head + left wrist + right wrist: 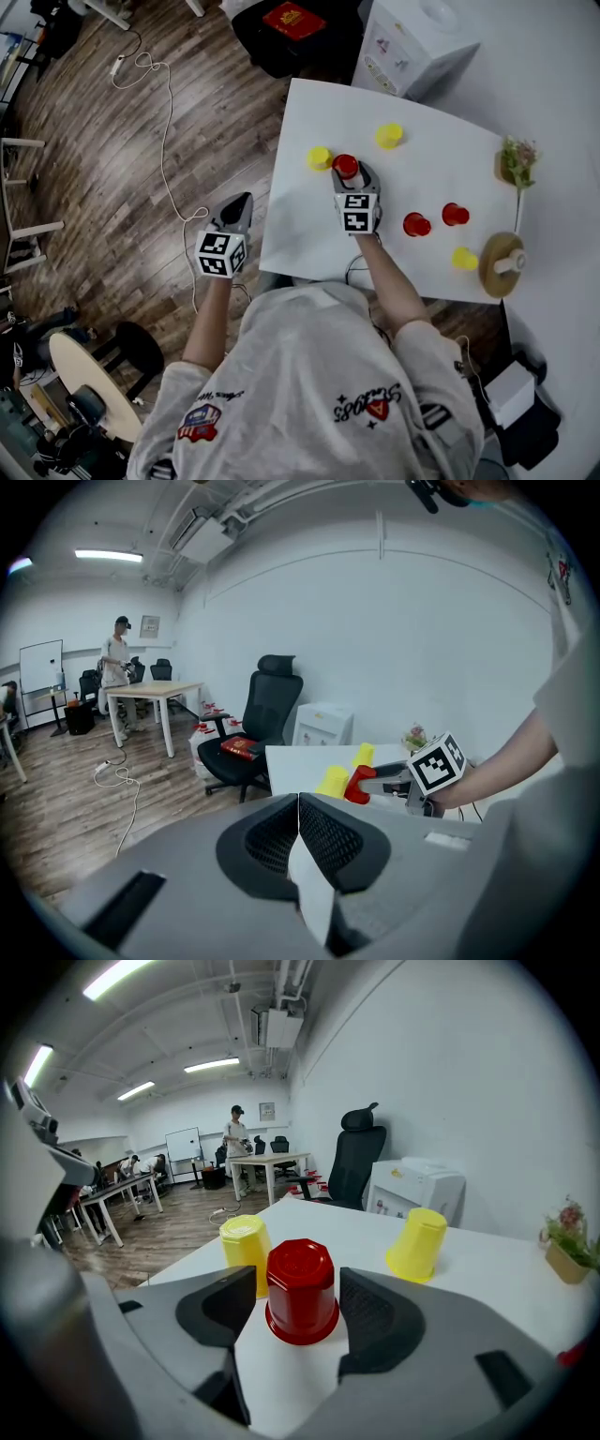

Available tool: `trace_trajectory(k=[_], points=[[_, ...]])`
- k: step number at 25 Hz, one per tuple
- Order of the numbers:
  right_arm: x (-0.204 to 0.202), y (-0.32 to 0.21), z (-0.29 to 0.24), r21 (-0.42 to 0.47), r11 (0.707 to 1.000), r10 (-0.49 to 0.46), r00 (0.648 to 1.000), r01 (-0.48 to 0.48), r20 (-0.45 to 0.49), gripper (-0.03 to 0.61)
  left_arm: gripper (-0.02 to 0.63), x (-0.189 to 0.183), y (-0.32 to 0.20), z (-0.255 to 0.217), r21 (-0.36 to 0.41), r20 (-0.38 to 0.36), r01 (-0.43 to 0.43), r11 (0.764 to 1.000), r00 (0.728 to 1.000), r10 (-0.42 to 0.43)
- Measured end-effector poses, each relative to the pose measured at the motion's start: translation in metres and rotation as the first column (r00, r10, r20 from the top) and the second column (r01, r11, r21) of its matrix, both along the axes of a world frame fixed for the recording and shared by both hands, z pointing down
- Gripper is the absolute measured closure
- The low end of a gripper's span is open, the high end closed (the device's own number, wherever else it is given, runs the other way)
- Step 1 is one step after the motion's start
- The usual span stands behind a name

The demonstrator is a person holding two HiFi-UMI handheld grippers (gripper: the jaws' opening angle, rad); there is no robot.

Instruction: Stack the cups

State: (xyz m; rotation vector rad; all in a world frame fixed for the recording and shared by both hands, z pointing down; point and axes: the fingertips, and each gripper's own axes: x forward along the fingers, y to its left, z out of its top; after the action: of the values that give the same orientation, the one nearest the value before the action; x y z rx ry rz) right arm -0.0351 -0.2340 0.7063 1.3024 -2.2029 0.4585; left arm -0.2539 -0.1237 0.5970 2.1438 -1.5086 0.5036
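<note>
- No clearly readable words or numbers anywhere.
- Black-and-white square code markers on the cubes of the left gripper [242, 202] and the right gripper [346, 169]; patterns only, no letters.
- Curved print with a red triangle on the grey shirt [309, 356], seen upside down, not legible for certain.
- Red-blue badge [199, 422] and script line on the same shirt, too small.
- Gold print on the red box [293, 19], unreadable.
- Stickers on the white dispenser [412, 42], unreadable.
- Framed notice [149, 625] on the far wall, unreadable.
</note>
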Motion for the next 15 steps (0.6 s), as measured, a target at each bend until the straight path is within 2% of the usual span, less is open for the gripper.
trace_trajectory(k=[4, 8, 10, 15], points=[[0.006, 0.005, -0.014, 0.019, 1.000, 0.016, 0.998, -0.017, 0.056, 0.292, 0.607, 0.006, 0.003, 0.000, -0.001, -0.001, -0.006, 1.000, 1.000, 0.006], [0.026, -0.003, -0.043, 0.110, 0.992, 0.055, 0.994, -0.065, 0.090, 0.302, 0.607, 0.012, -0.001, -0.004, 0.009, -0.010, -0.014, 1.000, 1.000, 0.014], [0.044, -0.012, -0.045, 0.131, 0.985, 0.105, 0.991, -0.116, 0.087, 0.304, 0.607, 0.015, -0.003, -0.005, 0.015, -0.014, -0.019, 1.000, 1.000, 0.019], [0.088, -0.054, -0.041, 0.108, 0.962, 0.244, 0.966, -0.252, 0.083, 0.299, 0.607, 0.019, -0.004, -0.009, 0.025, -0.015, -0.024, 0.999, 1.000, 0.024]])
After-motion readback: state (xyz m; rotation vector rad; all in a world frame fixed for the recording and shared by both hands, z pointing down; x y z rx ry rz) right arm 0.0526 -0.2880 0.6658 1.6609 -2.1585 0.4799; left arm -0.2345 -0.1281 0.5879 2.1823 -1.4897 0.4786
